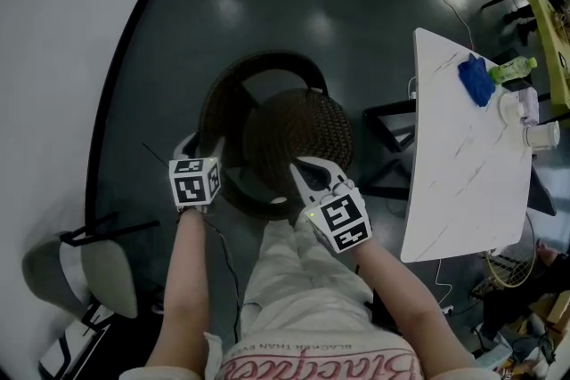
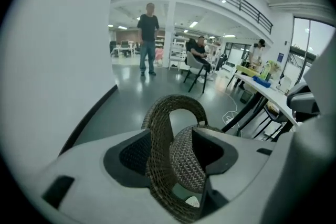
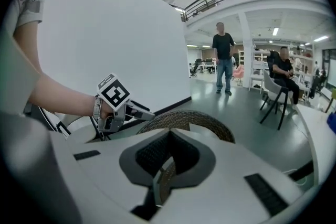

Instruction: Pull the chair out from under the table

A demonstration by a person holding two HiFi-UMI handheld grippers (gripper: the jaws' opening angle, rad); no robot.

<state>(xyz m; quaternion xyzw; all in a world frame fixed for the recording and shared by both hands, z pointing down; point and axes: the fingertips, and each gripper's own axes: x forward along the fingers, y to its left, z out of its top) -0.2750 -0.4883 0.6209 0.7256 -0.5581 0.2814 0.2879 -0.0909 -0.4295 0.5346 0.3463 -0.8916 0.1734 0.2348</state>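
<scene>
The left gripper has its jaws wide apart. In its own view the woven back rim of the chair rises in the gap between them, and the pads do not press on it. From the head view this gripper hangs over the chair's near left edge, tilted down toward it.

The right gripper has its jaw tips drawn together with nothing pinched at the tips. Only a strip of wickerwork shows through the slot lower down. It hovers over the near right side of the chair's seat.

The chair is a round, dark wicker one with an arched back on its far side. It stands in the open on the dark floor, directly in front of the person's legs.

The white marble-patterned table stands apart to the chair's right, and no part of the chair is under it. A blue cloth and a green bottle lie at the table's far end.

A curved white wall runs along the chair's left. Far beyond the chair, one person stands and another sits.
</scene>
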